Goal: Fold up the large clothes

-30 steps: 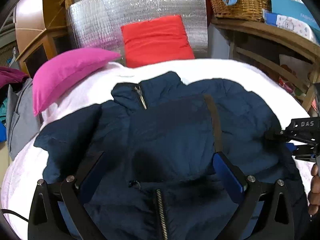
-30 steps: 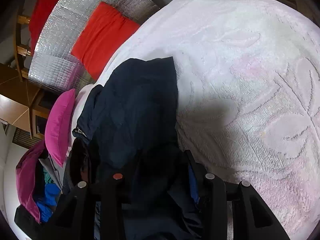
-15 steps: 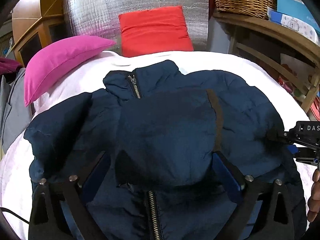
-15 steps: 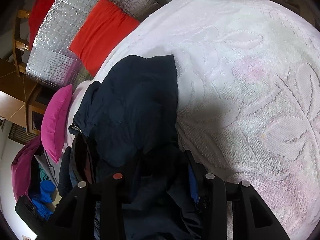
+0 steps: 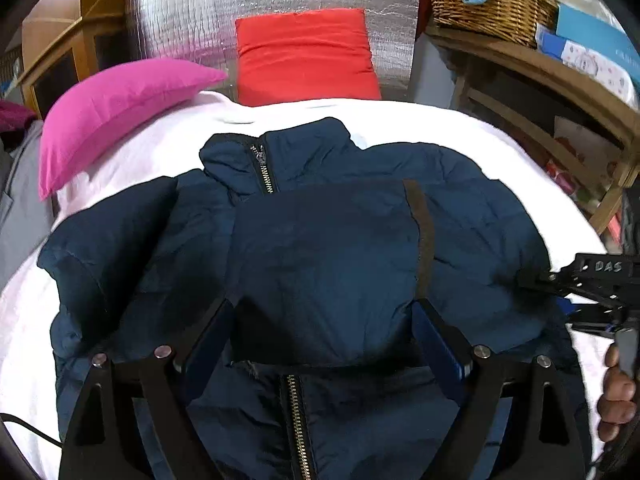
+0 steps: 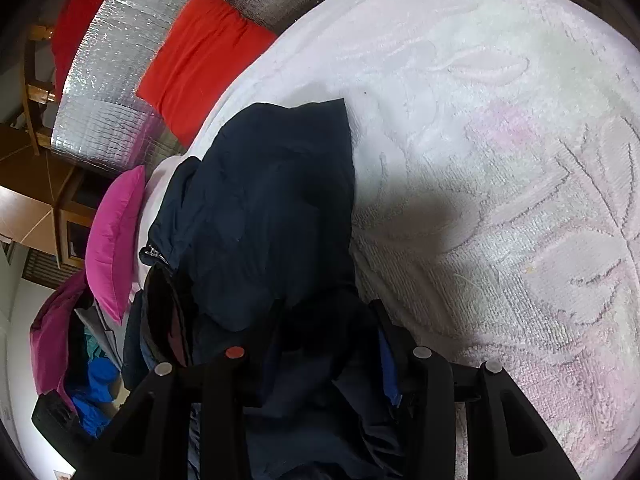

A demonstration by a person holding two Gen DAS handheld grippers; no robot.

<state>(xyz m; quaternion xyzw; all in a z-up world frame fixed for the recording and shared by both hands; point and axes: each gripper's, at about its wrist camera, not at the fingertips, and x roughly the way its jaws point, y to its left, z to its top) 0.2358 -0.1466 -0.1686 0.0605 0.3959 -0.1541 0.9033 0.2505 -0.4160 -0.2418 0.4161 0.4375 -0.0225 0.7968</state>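
A dark navy padded jacket [image 5: 328,248] lies front up on the white bedspread [image 5: 132,160], zip and collar toward the pillows, with one sleeve folded across its chest. My left gripper [image 5: 324,312] hovers over the folded sleeve with its jaws wide apart and nothing between the pads. My right gripper [image 5: 560,292] is at the jacket's right edge; in the right wrist view it [image 6: 320,344] is shut on a bunch of the jacket's fabric [image 6: 272,216].
A pink pillow [image 5: 116,108] and a red pillow [image 5: 304,56] lie at the bed's head against a silver foil panel [image 5: 256,4]. A wooden shelf with a wicker basket [image 5: 488,0] stands at the right. A clothes pile [image 6: 72,352] lies beside the bed.
The left gripper has drawn back and lifted, so the jacket sits lower and fuller in view. The right gripper kept its hold on the jacket's edge, barely moving.
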